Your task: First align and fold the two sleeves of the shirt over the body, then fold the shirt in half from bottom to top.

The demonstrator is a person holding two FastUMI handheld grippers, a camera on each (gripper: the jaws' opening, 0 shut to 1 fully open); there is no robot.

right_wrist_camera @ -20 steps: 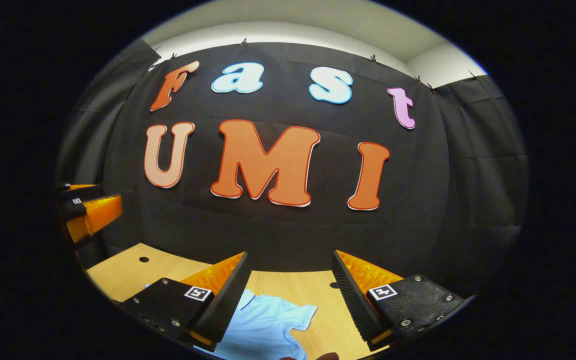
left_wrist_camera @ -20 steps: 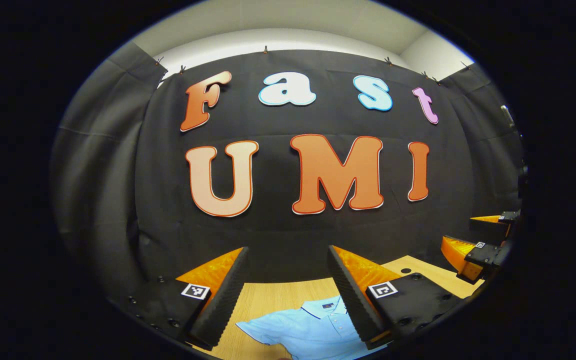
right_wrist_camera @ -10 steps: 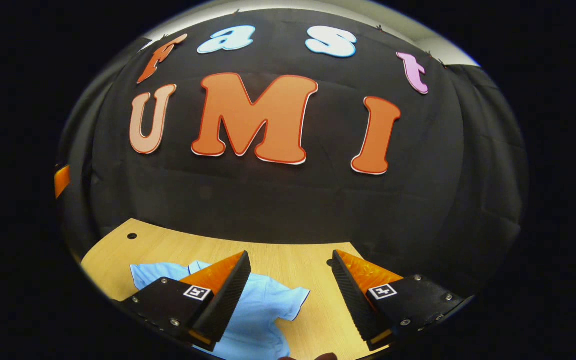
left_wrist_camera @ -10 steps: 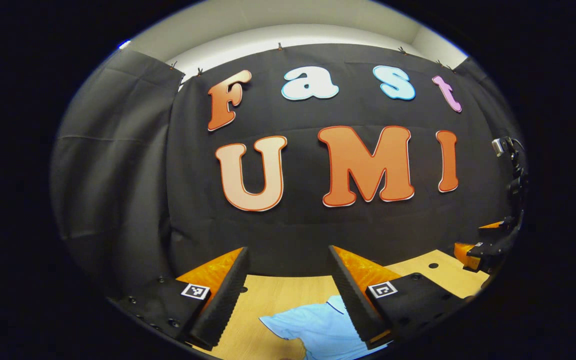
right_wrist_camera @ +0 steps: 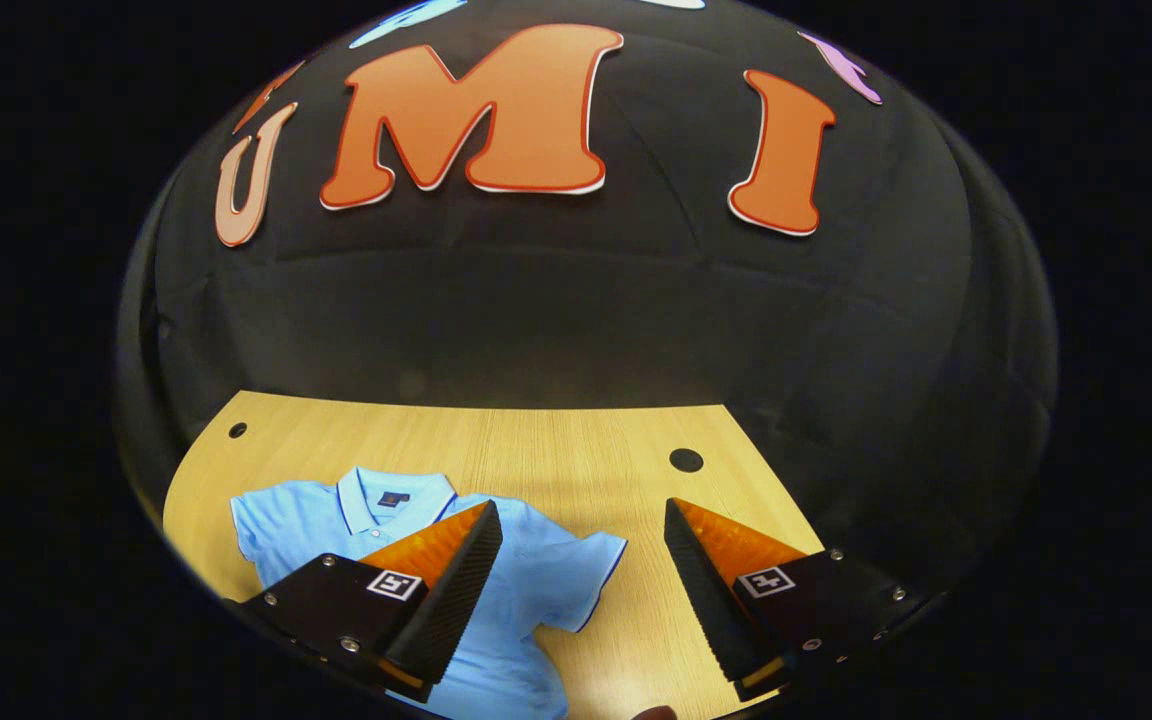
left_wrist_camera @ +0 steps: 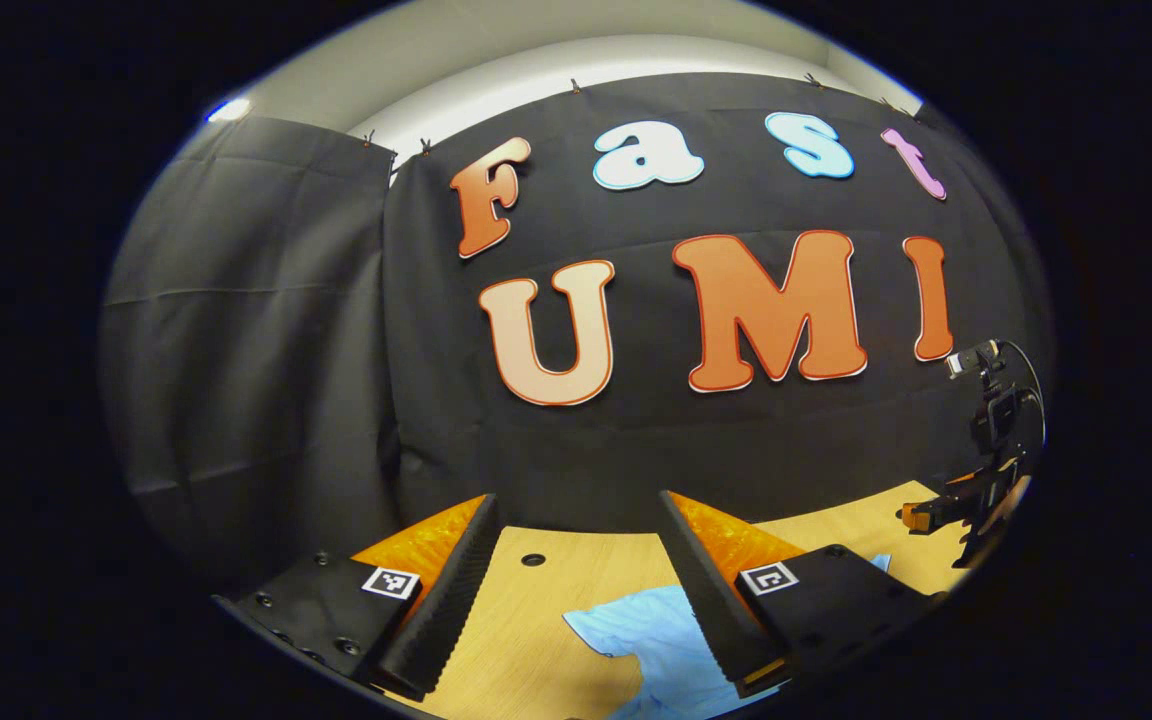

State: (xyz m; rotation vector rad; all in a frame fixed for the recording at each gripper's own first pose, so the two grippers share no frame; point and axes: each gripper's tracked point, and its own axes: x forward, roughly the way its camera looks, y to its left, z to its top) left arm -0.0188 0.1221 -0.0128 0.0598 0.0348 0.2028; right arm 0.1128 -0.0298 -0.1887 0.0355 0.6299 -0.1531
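A wooden table [right_wrist_camera: 556,440] carries a light blue polo shirt [right_wrist_camera: 536,580] lying flat, collar toward the booth wall, both short sleeves spread out to the sides. The right gripper [right_wrist_camera: 581,585] hangs above the shirt's near sleeve, fingers wide apart and empty. The left gripper [left_wrist_camera: 576,590] hovers over the other sleeve [left_wrist_camera: 651,630], fingers likewise spread, holding nothing

The table [right_wrist_camera: 556,440] is pale wood-grain board, smooth with a soft sheen. The shirt [right_wrist_camera: 536,580] lying on it is thin matt cloth, lightly creased at the sleeve, with a ribbed-looking collar. The right gripper [right_wrist_camera: 581,520] has fingers [right_wrist_camera: 456,590] with ridged, matt inner faces and screw-fastened matt bodies.
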